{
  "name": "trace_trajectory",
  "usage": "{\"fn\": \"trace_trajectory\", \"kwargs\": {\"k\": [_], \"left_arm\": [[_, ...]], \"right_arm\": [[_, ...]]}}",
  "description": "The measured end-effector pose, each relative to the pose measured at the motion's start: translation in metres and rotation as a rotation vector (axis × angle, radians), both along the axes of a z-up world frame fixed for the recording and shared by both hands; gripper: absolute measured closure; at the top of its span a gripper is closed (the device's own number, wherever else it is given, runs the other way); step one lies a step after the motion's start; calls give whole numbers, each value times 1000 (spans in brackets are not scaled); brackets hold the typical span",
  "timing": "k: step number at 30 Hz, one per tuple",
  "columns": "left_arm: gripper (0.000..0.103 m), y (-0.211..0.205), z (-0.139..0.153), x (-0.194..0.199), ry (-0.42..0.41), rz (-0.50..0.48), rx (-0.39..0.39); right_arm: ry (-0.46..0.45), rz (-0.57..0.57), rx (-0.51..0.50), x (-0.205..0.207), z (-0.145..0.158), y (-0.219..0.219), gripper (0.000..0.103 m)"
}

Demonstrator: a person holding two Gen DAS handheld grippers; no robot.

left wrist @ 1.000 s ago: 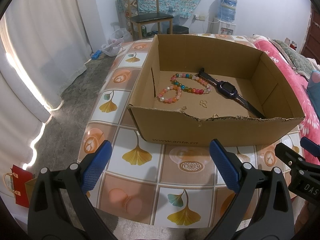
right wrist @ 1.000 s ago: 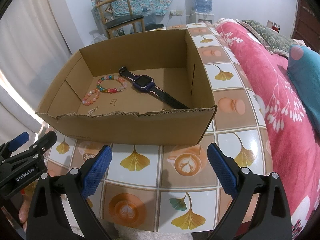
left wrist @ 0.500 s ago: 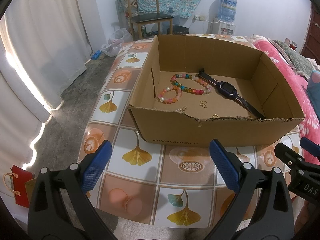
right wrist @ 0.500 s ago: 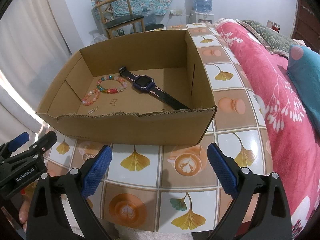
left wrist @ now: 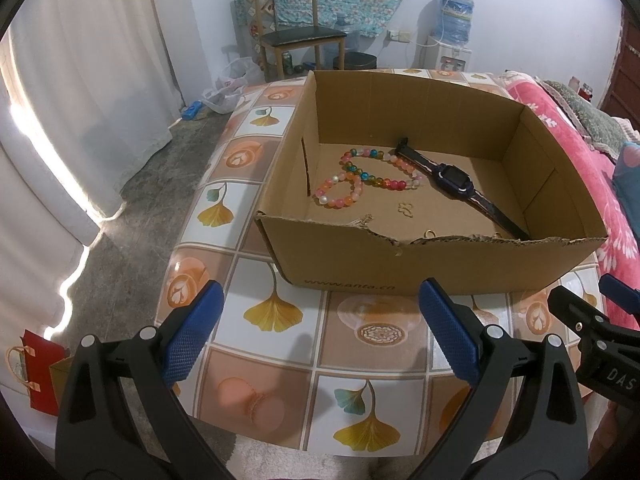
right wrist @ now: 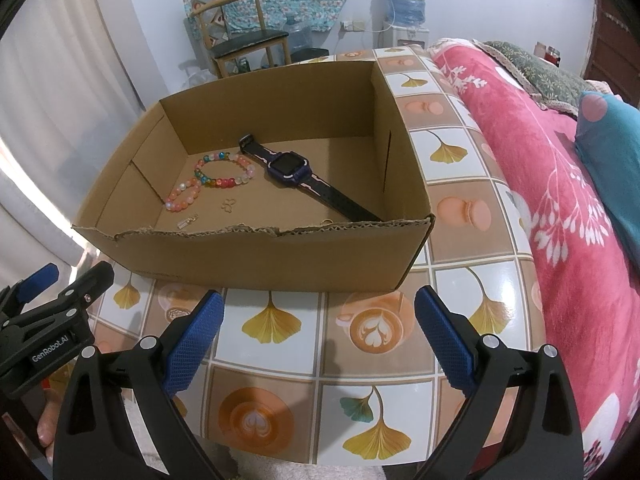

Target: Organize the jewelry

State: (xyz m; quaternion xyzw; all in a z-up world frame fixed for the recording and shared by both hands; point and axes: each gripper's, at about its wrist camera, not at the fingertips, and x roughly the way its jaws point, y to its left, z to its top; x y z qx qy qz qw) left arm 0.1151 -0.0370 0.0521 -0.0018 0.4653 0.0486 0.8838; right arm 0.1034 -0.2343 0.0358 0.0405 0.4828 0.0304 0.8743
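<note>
An open cardboard box [left wrist: 400,268] [right wrist: 280,260] stands on the tiled table. Inside lie a multicoloured bead bracelet [left wrist: 384,180] [right wrist: 228,172], a pink and orange bead bracelet [left wrist: 340,192] [right wrist: 184,196], a dark purple watch [left wrist: 456,180] [right wrist: 292,168], a small gold clover charm [left wrist: 405,210] [right wrist: 228,206] and a small silver piece [right wrist: 188,222]. My left gripper [left wrist: 320,336] is open and empty above the table in front of the box. My right gripper [right wrist: 320,336] is open and empty beside it, also in front of the box.
A pink floral blanket [right wrist: 540,168] and a teal cushion [right wrist: 612,148] lie right of the table. A wooden chair [left wrist: 296,32], a water dispenser [left wrist: 454,16] and white curtains [left wrist: 80,80] stand beyond. A red bag [left wrist: 36,372] sits on the floor at left.
</note>
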Motion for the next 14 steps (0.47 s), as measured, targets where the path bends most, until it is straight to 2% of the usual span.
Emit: {"fn": "trace_trajectory", "kwargs": {"k": [14], "left_arm": [[9, -1, 1, 0, 2, 2, -2]], "right_arm": [[2, -1, 0, 1, 0, 0, 10]]}}
